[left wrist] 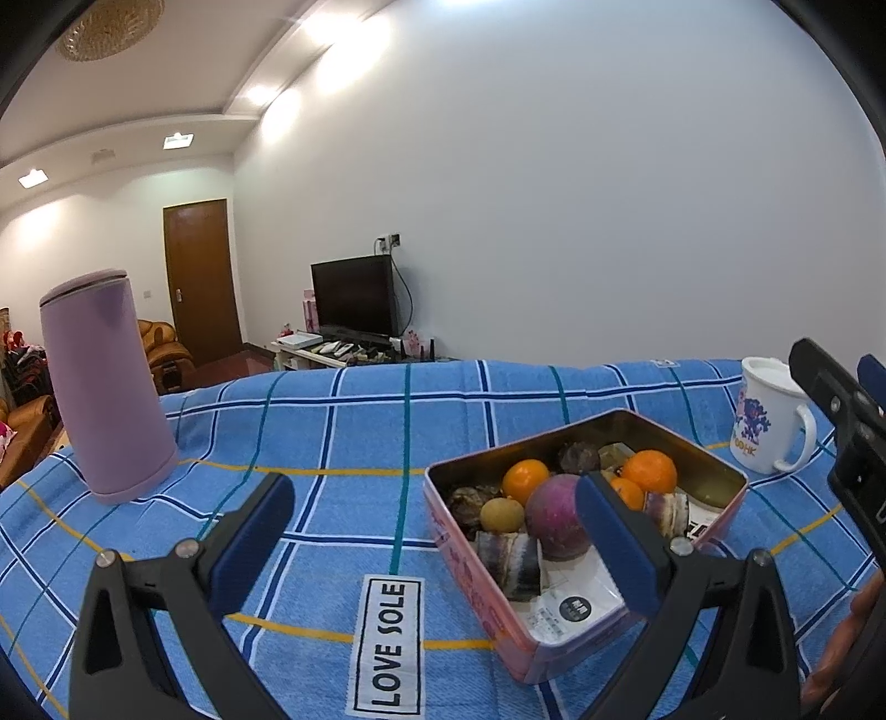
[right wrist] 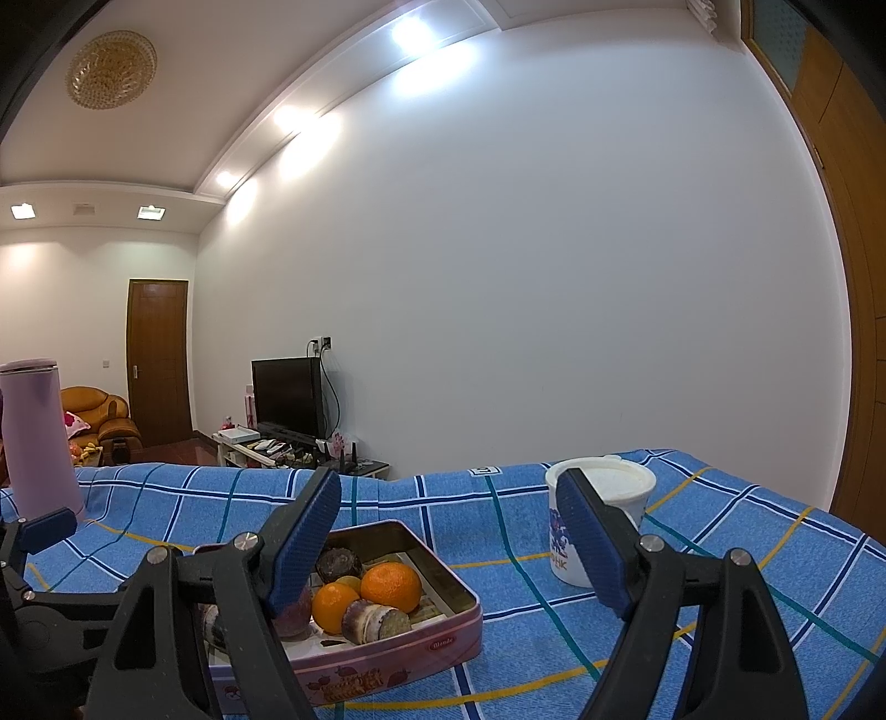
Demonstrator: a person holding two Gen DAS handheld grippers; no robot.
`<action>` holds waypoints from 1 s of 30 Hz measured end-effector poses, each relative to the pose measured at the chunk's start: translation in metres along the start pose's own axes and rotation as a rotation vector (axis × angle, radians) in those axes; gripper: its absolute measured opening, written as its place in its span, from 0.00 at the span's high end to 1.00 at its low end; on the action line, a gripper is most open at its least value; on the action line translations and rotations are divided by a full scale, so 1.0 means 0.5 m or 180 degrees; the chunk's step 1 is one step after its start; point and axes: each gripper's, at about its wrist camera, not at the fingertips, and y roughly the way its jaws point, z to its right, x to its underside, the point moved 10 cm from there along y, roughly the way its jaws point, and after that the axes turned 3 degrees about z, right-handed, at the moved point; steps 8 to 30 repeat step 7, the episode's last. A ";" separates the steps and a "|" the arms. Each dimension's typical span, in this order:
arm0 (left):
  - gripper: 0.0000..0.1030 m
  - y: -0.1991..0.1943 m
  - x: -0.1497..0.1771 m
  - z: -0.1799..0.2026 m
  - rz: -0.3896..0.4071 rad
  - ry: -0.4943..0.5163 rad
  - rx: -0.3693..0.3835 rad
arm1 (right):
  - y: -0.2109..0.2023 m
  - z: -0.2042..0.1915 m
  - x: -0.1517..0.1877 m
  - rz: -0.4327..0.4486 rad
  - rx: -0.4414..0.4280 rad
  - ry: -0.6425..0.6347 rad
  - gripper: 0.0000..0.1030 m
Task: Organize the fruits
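On your left a tall lilac flask (left wrist: pixel 105 382) stands upright on the desk, which is covered by a blue checked cloth (left wrist: pixel 354 432) bearing a white "LOVE SOLE" label (left wrist: pixel 387 642) at its near edge. To your far right sits a white mug (left wrist: pixel 767 421) with a blue print, its handle turned right. Beyond the desk you see a dark television (left wrist: pixel 354 296) on a low stand, a brown door (left wrist: pixel 199 277), and an orange-brown sofa (right wrist: pixel 102 418) at far left.

Bright ceiling lights (right wrist: pixel 412 27) glare on the white wall (right wrist: pixel 554 277); sharp frames, fisheye-bent, dark-cornered.
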 end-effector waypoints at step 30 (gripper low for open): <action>0.00 0.001 0.000 0.004 -0.0004 0.0003 0.0034 | 0.004 0.004 0.005 -0.0027 0.0030 0.0012 0.21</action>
